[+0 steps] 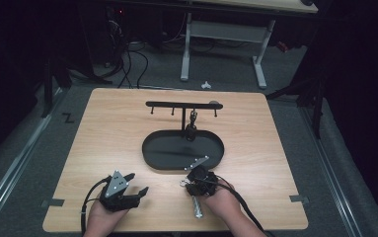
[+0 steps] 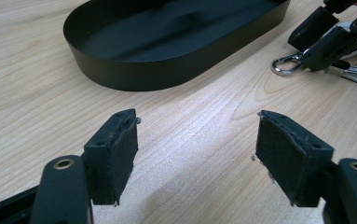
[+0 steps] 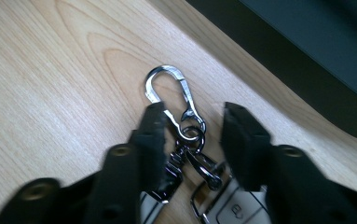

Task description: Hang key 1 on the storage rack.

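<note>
A keychain with a silver carabiner [image 3: 169, 86] and linked rings lies flat on the wooden table [image 1: 107, 128], just in front of the black oval tray [image 1: 149, 155]. My right gripper [image 3: 194, 109] points down over it with its jaws on either side of the rings. The left pad touches the carabiner's base and the right pad stands clear, so it is open. A silver fob [image 1: 197, 207] on the chain lies under the right hand. My left gripper [image 1: 137, 182] rests open near the front left with nothing between its jaws, and its own view shows the carabiner [image 2: 285, 65].
A black T-shaped rack [image 1: 183, 104] with small hooks rises from the far end of the tray, and another dark keychain [image 1: 193, 118] hangs from it. The tray [image 2: 167, 70] holds nothing. Bare wood surrounds the left gripper [image 2: 197, 116]. The right gripper [image 2: 325, 37] shows far right.
</note>
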Tool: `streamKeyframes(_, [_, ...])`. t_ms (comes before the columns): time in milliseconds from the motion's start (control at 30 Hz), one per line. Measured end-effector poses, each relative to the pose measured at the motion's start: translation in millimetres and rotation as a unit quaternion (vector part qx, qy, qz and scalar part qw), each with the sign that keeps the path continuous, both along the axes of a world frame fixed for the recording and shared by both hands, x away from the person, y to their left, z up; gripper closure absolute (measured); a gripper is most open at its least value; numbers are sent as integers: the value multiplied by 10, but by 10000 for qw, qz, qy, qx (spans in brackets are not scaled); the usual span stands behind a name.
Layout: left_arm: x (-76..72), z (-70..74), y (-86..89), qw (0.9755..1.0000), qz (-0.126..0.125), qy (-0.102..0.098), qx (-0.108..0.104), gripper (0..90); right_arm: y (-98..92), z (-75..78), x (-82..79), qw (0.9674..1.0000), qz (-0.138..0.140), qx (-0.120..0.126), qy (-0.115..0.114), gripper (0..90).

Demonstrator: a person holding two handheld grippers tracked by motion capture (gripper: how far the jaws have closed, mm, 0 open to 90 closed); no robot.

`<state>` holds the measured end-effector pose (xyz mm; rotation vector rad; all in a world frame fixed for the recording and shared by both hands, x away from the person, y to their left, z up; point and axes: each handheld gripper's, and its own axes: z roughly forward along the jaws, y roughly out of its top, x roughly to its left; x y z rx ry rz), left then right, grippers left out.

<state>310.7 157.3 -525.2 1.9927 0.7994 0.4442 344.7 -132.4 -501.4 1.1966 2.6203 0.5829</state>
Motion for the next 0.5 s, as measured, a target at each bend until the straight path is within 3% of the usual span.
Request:
streamKeyframes(67, [1,0,2,10000,3,3,-1,298,-27,1,-20,10000,31,-20,-60,746])
streamKeyframes(233, [-2,-1,-2,10000,-1,-3,5,299,-117,-7,-100,9999,-20,9,-153,752])
streamKeyframes(333, [-3,-3,-8,10000,-12,2,19,299,-248,6,-141,9995,-157,62,-277,813])
streamKeyframes(367, [-3,-6,-15,10000,-17,5,20,299,-357,24,-152,9989,-326,49,-324,833])
streamKeyframes(500, [1,-9,-20,10000,-28,25,51,299,-522,17,-159,9979,-550,70,-324,832])
